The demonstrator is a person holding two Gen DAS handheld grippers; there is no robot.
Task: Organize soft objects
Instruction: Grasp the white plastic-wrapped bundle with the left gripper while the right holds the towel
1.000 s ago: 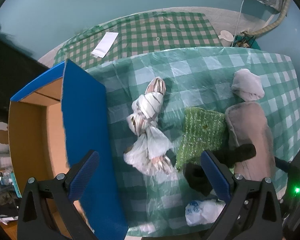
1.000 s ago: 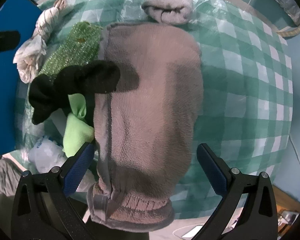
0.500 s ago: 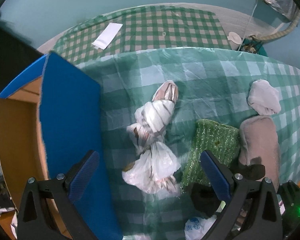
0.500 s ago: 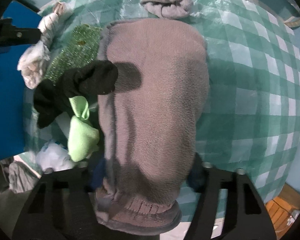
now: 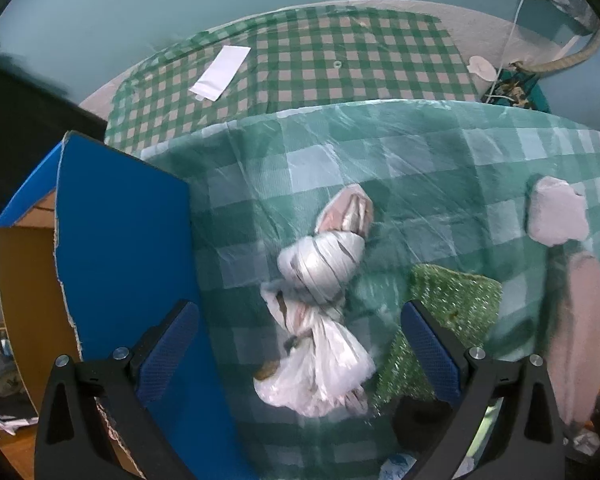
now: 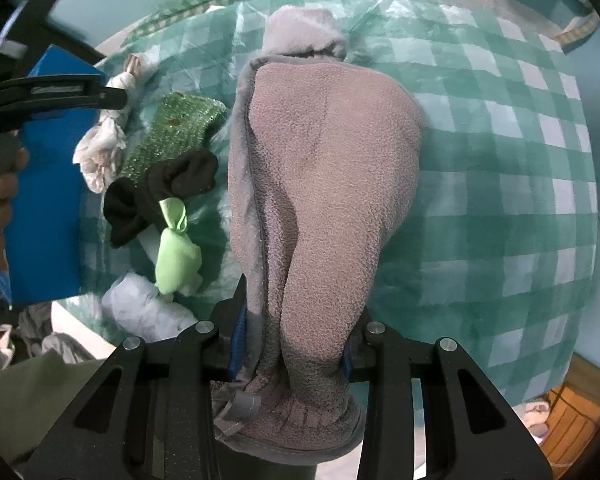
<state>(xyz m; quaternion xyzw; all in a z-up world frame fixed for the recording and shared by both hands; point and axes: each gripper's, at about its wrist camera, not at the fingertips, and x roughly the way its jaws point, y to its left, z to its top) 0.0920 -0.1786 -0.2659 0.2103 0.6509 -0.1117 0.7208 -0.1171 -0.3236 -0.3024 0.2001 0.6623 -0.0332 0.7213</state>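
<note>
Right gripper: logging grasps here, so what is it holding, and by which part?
The right gripper is closing on the fleece mitten, pinched just above its ribbed cuff.

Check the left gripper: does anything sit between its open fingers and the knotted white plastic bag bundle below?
Nothing visible does. The left gripper hangs open directly over the knotted white plastic bag bundle, with only air between them. The blue box flap stands off to one side and the green sparkly cloth lies on the other; neither covers the bundle.

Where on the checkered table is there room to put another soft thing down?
Bare cloth lies right of the brown fleece mitt. The other side is crowded: green sparkly cloth, black sock, knotted plastic bag, up to the blue box flap.
</note>
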